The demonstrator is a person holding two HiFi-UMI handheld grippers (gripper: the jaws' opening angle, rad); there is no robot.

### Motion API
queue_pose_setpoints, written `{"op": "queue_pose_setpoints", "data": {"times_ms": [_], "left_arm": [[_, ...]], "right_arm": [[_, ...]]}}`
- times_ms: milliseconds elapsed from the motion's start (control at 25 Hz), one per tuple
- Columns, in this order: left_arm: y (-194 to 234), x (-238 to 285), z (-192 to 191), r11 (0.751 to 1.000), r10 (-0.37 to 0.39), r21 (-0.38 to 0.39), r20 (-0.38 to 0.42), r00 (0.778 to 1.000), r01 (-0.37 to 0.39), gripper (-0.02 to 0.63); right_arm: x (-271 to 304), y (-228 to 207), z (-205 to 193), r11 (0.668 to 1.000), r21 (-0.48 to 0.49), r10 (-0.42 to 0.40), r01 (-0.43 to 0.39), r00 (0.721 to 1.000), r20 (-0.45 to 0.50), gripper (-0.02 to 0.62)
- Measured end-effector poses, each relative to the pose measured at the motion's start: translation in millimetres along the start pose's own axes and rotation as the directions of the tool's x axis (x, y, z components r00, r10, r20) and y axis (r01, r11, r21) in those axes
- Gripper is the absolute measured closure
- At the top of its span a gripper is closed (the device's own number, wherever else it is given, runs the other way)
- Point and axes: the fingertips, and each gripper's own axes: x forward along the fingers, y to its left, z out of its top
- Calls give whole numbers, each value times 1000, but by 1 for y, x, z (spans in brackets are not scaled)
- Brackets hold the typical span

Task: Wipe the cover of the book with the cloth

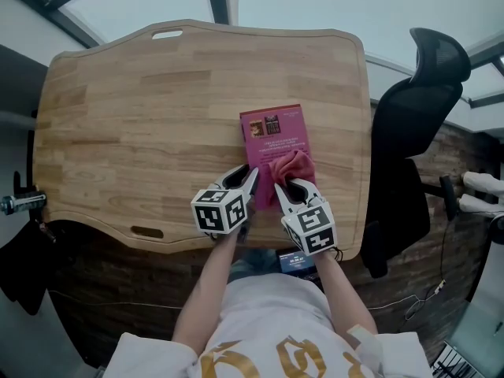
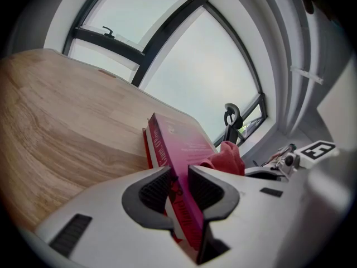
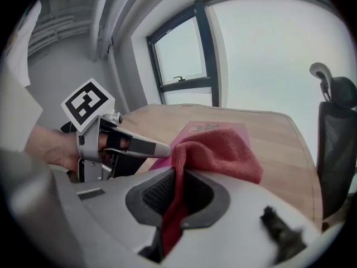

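Note:
A magenta book (image 1: 276, 144) lies on the wooden table (image 1: 142, 116), its near end toward me. My left gripper (image 1: 250, 181) is shut on the book's near left corner; in the left gripper view the book (image 2: 181, 149) stands edge-on between the pads (image 2: 156, 190). My right gripper (image 1: 293, 186) is shut on a red cloth (image 1: 290, 166), which rests bunched on the book's near right part. In the right gripper view the cloth (image 3: 215, 152) hangs from the jaws over the cover (image 3: 223, 128), with the left gripper (image 3: 162, 148) just to its left.
A black office chair (image 1: 413, 140) stands close to the table's right edge. A slot handle (image 1: 146, 231) is cut into the table's near edge and another at the far edge. Windows run behind the table.

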Motion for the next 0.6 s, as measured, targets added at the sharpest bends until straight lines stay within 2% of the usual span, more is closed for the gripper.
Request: {"op": "queue_pose_setpoints", "data": {"times_ms": [600], "left_arm": [[0,1,0,1000,-2,3,-13,1000,2,500]], "right_arm": [[-15,-31,-9,993,105,-54,53,998,11,555]]}}
